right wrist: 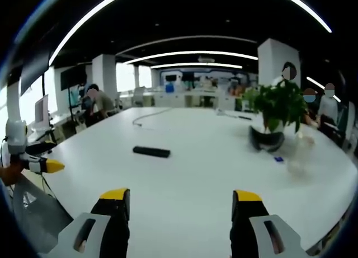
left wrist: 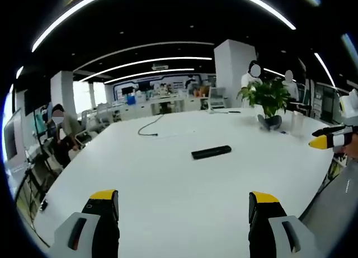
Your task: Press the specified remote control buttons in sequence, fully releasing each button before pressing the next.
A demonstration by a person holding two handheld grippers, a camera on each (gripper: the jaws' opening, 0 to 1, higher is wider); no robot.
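In the left gripper view, the left gripper (left wrist: 183, 205) is hovering over the near part of the white table (left wrist: 168, 185), its two yellow-tipped jaws standing wide apart with nothing between them. Beyond it, the black remote control (left wrist: 211, 152) is lying flat near the middle of the table, well apart from both grippers. At that view's right edge, the right gripper's yellow tip is poking in beside the table's rim. In the right gripper view, the right gripper (right wrist: 182, 205) is likewise hanging above the near tabletop, jaws spread and empty, with the remote lying ahead and to the left. Farther on, a black cable (left wrist: 150, 127) is trailing across the table, and a potted plant (left wrist: 269, 101) is standing toward the far right side. Past the table, people are sitting at desks under long curved ceiling lights (left wrist: 145, 62).
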